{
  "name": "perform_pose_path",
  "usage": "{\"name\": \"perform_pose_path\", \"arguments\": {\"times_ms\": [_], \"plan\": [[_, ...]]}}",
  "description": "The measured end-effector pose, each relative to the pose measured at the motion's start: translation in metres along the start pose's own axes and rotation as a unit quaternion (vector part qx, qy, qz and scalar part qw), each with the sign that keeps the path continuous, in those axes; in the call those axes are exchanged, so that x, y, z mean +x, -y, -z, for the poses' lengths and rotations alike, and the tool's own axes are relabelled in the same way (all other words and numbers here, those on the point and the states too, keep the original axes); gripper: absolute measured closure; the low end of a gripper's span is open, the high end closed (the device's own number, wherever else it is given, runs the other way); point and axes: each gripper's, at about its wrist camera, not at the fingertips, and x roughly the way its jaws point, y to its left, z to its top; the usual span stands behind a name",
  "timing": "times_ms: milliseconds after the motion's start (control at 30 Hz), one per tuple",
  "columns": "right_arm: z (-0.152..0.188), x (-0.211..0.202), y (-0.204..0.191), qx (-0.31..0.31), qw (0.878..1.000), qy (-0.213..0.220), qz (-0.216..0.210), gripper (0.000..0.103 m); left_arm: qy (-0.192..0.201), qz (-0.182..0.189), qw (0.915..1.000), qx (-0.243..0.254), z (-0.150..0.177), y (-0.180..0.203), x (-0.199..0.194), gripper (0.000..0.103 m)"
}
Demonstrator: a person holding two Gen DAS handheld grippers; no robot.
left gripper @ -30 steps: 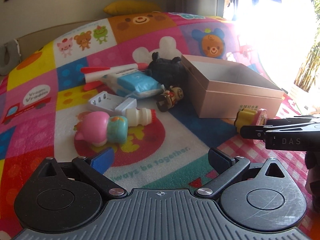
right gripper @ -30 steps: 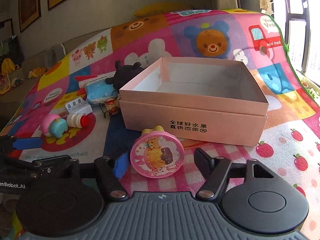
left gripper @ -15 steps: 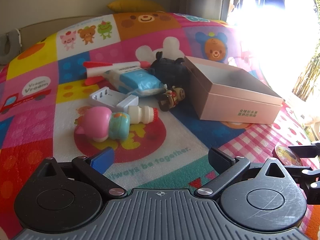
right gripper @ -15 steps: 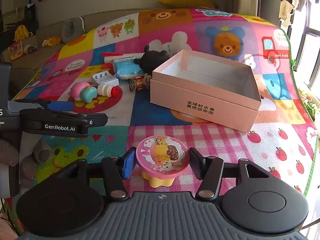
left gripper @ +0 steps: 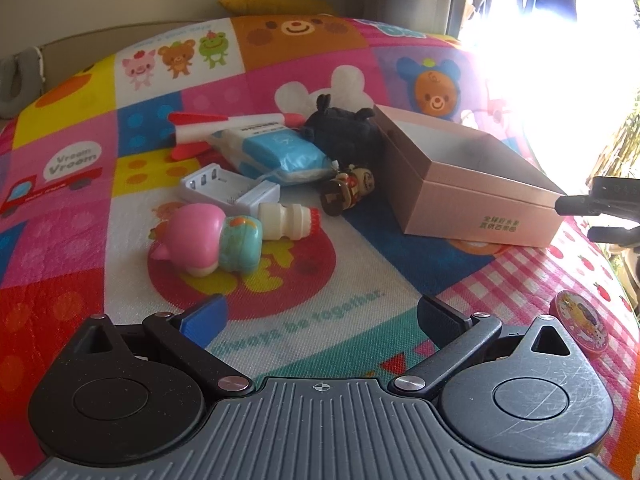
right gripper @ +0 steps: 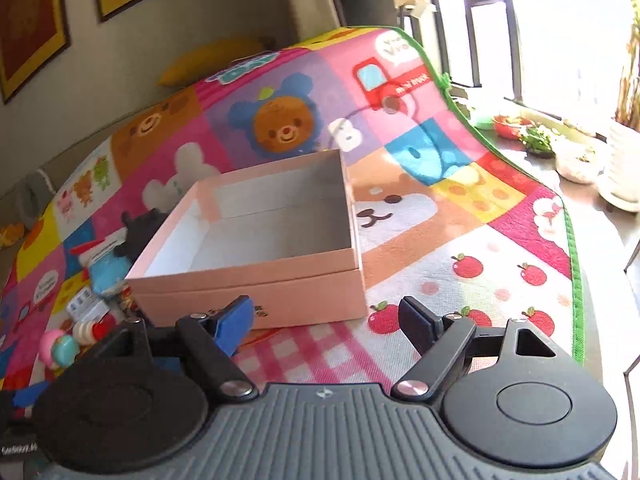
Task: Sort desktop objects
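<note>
My right gripper [right gripper: 326,316] hovers just before the open pink box [right gripper: 280,292], which is empty inside. Its jaws are opening with nothing between them. In the left wrist view its fingers [left gripper: 580,202] show at the box's near right corner. A pink round toy [left gripper: 582,324] lies on the checked patch of the mat, in front of the box [left gripper: 480,216]. My left gripper [left gripper: 320,316] stands open and empty over the mat. Ahead of it lie a pink and teal figure [left gripper: 208,240], a small bottle [left gripper: 286,220], a white charger [left gripper: 228,188] and a small figurine [left gripper: 348,188].
Behind those lie a blue tissue pack [left gripper: 272,148], a toy rocket [left gripper: 216,128] and a black plush [left gripper: 340,132]. The mat's green edge [right gripper: 576,280] runs along the right, with plant pots [right gripper: 576,164] on a sill beyond. A yellow cushion [left gripper: 276,0] sits at the back.
The right gripper has let go of the pink round toy, which now lies on the mat. It has risen, rolled and moved up to the box. The left gripper has stayed put.
</note>
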Motion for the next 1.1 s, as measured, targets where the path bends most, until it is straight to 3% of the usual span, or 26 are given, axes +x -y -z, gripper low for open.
{"name": "perform_pose_path", "arguments": {"times_ms": [100, 233, 333, 433, 500, 567, 633, 700, 800, 833, 1100], "plan": [[-0.009, 0.029, 0.007, 0.031, 0.999, -0.006, 0.008, 0.031, -0.003, 0.002, 1.0, -0.004, 0.0, -0.002, 0.001, 0.0], [-0.012, 0.04, -0.013, 0.019, 0.998, -0.019, -0.049, 0.049, -0.004, 0.004, 1.0, -0.007, -0.001, -0.002, 0.001, 0.0], [-0.011, 0.043, -0.039, -0.012, 0.998, -0.017, -0.066, 0.049, -0.003, 0.006, 0.9999, -0.008, -0.001, -0.002, 0.001, 0.0], [-0.012, 0.032, -0.047, -0.036, 0.997, 0.016, -0.061, 0.049, -0.002, 0.006, 0.9999, -0.01, -0.001, -0.002, 0.0, 0.0], [-0.017, 0.02, -0.04, -0.031, 0.997, 0.052, -0.041, 0.039, -0.003, 0.004, 0.9999, -0.009, -0.001, -0.001, 0.0, 0.0], [-0.025, 0.013, -0.023, -0.001, 0.996, 0.09, -0.002, 0.018, -0.004, 0.001, 1.0, -0.006, -0.001, 0.0, 0.001, 0.0], [-0.033, 0.02, -0.009, 0.022, 0.995, 0.096, 0.018, 0.018, -0.004, 0.001, 1.0, -0.006, -0.001, 0.001, 0.0, 0.0], [-0.04, 0.035, 0.001, 0.039, 0.996, 0.074, 0.015, 0.019, -0.003, 0.001, 1.0, -0.008, -0.001, 0.001, 0.001, 0.0], [-0.042, 0.059, 0.009, 0.065, 0.997, 0.028, -0.012, 0.032, -0.003, 0.002, 0.9999, -0.009, -0.002, 0.0, 0.001, 0.0], [-0.041, 0.063, 0.005, 0.066, 0.997, 0.018, -0.02, 0.032, -0.004, 0.002, 0.9999, -0.01, -0.002, 0.0, 0.001, 0.0], [-0.024, 0.046, -0.039, -0.016, 0.998, 0.032, -0.055, 0.032, 0.0, 0.008, 0.9998, -0.017, -0.001, -0.003, -0.001, 0.0]]}}
